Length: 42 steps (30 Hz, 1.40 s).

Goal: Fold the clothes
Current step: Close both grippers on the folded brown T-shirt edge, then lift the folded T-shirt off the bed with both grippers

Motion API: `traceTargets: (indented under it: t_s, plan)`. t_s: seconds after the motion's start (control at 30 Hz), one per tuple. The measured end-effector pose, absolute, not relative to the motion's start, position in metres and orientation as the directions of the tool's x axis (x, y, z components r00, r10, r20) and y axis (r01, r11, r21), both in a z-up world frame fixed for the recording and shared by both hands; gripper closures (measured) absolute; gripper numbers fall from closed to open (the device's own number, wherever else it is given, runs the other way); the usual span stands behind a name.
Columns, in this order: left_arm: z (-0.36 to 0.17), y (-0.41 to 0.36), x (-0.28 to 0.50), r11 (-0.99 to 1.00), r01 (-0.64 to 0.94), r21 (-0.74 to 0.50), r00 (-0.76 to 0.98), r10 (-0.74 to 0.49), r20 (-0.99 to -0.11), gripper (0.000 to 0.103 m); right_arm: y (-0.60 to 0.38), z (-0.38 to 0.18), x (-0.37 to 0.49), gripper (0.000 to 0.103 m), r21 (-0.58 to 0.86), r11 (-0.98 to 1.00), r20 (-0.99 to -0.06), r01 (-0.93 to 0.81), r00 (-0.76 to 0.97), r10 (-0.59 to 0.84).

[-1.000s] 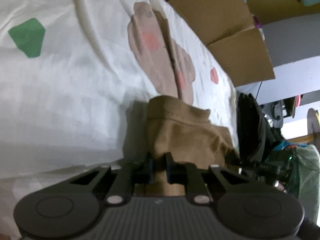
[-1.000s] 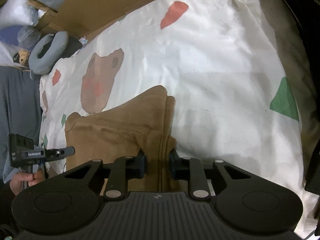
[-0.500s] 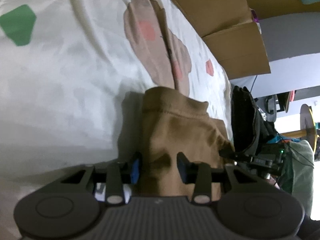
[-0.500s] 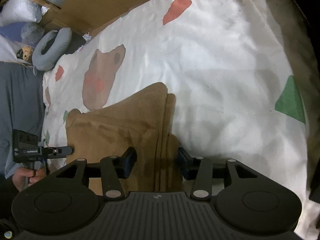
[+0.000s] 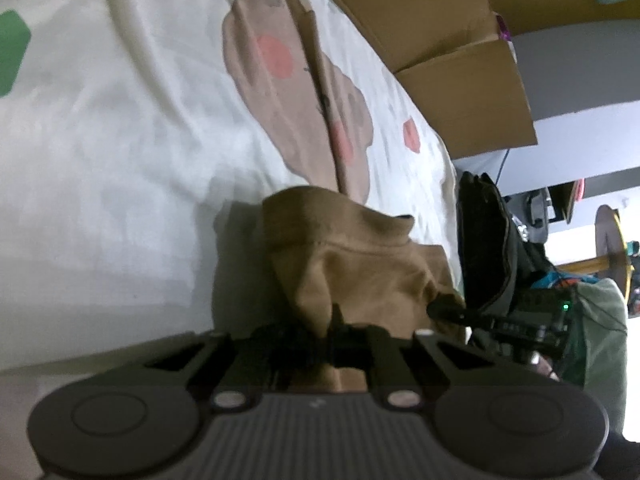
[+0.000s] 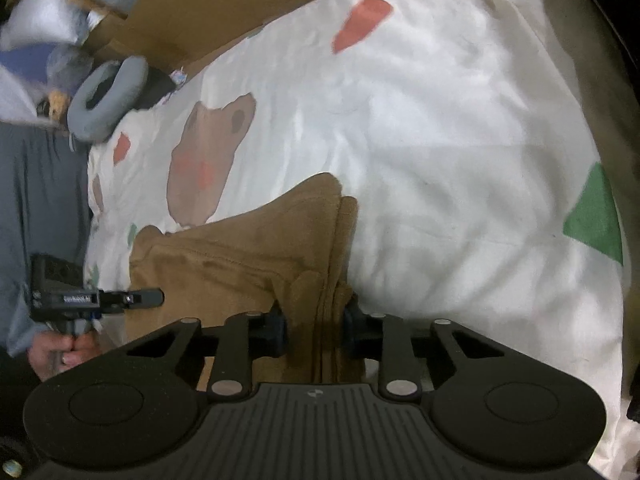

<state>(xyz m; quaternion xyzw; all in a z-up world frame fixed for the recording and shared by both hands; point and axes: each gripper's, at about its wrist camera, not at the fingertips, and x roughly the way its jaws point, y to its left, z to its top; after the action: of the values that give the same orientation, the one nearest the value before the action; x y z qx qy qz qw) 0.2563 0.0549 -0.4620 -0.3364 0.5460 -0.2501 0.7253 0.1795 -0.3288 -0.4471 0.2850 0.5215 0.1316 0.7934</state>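
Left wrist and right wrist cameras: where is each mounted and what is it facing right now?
Left wrist: behind the left gripper, facing along the bed sheet toward cardboard boxes; fingers closed on the brown garment.
Right wrist: behind the right gripper, looking down at the garment's folded edge; fingers straddle it, and the person's left hand shows.
Shared: the garment, the sheet's bear print, and each other's gripper.

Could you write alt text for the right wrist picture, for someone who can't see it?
A black two-finger gripper straddles the stacked edge of a folded brown garment lying on a white bedsheet printed with a bear and coloured shapes. At left, a hand holds a second gripper.
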Motion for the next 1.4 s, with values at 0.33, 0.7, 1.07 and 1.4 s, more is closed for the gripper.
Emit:
traceTargets:
  t_s: [0.33,0.7,1.07,1.4]
  plan:
    - [-0.415,0.047,0.242,0.715,0.044,-0.697,0.334,-0.669,-0.665,0.098,-0.316,-0.415,0.171,0.087,0.537,0.839,-0.771,0.087,0.455,0.446]
    - [-0.311,0.025,0.209,0.765,0.139,-0.629,0.421,-0.62,-0.662,0.098,-0.306,-0.338,0.135,0.089,0.528,0.846,-0.731,0.075,0.547,0.408]
    - [-0.158,0.006,0.177,0.794,0.264,-0.547,0.564,-0.587,-0.581,0.098,-0.31,-0.209,0.096,0.09,0.528,0.849,-0.594,-0.002,0.714,0.371]
    - [-0.026,-0.018,0.16,0.862,0.299,-0.409,0.654,-0.497,-0.57,0.098,-0.308,-0.071,0.098,0.09,0.449,0.891,-0.524,-0.074,0.785,0.33]
